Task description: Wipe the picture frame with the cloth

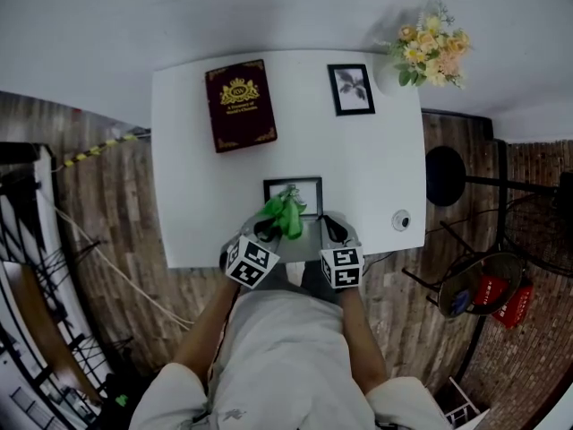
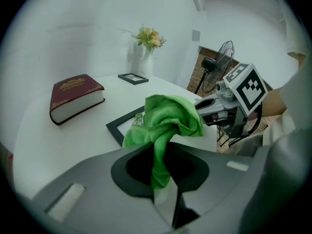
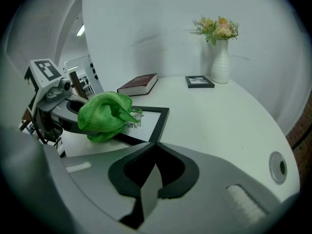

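White table (image 1: 376, 168) carries two picture frames (image 1: 310, 186) (image 1: 351, 89), one book (image 1: 240, 105), one vase (image 3: 220, 65).

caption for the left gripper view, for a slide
Left gripper clamps a green cloth over a black picture frame.

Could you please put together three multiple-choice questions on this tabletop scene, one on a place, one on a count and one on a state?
1. Where on the table does the vase stand?
A. near left corner
B. far right corner
C. middle

2. How many picture frames lie on the table?
A. one
B. two
C. three

3. How is the right gripper?
A. gripping a pen
B. wide open
C. shut and empty

Answers:
1 B: the head view shows it at the far right corner.
2 B: there is a far frame and a near frame.
3 C: its jaws meet on nothing; the left gripper holds the green cloth.
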Demonstrator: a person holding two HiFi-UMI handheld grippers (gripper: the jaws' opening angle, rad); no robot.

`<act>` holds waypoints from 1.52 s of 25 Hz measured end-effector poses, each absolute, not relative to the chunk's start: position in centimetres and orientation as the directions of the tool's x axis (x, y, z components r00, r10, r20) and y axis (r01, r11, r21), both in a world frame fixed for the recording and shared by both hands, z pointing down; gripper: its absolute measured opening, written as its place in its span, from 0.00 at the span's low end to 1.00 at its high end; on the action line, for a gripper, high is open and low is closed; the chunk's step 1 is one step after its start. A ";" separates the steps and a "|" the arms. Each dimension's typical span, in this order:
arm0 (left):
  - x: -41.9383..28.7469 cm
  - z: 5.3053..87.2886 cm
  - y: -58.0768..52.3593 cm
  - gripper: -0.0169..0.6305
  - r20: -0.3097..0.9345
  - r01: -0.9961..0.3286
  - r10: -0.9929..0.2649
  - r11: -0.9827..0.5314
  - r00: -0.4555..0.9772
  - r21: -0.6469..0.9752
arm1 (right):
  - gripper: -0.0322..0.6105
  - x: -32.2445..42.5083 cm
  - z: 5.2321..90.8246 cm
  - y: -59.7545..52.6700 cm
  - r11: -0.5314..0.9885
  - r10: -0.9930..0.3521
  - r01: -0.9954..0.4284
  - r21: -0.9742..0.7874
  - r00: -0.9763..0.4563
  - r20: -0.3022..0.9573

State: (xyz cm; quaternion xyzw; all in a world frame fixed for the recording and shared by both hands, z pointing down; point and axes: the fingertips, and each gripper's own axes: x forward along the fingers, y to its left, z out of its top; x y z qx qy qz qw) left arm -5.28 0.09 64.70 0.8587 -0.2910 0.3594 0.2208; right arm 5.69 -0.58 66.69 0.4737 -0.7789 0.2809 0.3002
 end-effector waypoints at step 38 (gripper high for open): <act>-13.3 57.4 -2.6 0.15 0.559 -0.833 -0.651 -0.533 0.513 0.144 | 0.05 4.2 57.3 -3.8 0.493 -0.689 -0.869 -0.037 -0.416 0.593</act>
